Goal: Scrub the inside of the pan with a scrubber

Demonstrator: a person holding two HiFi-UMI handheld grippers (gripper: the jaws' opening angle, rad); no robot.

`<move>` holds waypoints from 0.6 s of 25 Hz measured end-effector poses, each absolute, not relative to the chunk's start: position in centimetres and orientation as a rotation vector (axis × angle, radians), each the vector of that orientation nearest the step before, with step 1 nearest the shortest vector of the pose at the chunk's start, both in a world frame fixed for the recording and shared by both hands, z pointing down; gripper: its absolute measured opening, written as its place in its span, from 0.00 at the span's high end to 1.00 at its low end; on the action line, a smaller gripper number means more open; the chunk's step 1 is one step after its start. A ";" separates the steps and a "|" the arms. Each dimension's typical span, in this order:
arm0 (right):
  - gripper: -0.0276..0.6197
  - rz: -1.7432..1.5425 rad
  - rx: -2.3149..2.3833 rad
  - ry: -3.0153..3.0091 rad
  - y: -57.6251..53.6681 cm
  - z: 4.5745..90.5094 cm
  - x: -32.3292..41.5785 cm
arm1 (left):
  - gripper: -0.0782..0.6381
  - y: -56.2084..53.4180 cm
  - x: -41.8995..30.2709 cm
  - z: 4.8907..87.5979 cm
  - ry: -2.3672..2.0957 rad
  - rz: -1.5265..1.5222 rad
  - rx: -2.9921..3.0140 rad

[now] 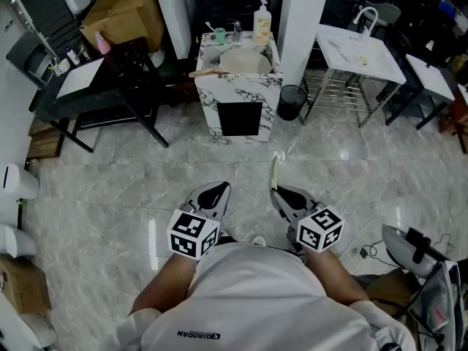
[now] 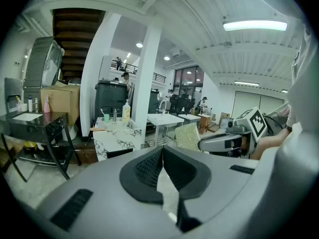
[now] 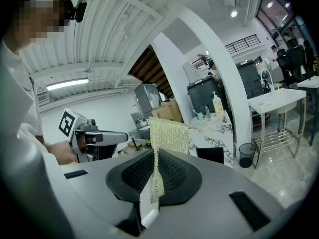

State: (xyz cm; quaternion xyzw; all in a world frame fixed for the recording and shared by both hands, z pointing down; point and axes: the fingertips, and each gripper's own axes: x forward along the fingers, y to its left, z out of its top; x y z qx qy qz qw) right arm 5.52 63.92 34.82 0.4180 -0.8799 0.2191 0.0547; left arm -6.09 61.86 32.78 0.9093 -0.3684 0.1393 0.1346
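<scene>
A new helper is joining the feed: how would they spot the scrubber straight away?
Find the white marble-patterned counter ahead, then look down to the two grippers nearer the camera. The right gripper is shut on the scrubber, a thin, pale mesh sheet standing up between its jaws. The left gripper is shut on nothing.

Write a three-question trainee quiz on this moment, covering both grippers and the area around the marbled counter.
1. Multiple choice: what does the right gripper hold? A) a soap bottle B) a mesh scrubber C) nothing
2. True or false: the left gripper is shut with nothing between its jaws.
3. Fill in: in the head view, the black bin stands on the floor to the ___ of the marbled counter.

Key: 1 B; 2 true; 3 right
</scene>
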 end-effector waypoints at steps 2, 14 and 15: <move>0.87 0.664 1.271 -2.672 63.9 35.0 5.7 | 0.87 61.9 -5.9 32.9 -1.069 0.405 2.638; 0.86 0.675 1.244 -2.701 64.6 35.6 6.7 | 0.87 62.9 -5.1 33.8 -1.103 0.414 2.628; 0.86 0.682 1.243 -2.703 64.6 35.5 6.8 | 0.87 63.0 -5.0 33.8 -1.104 0.414 2.629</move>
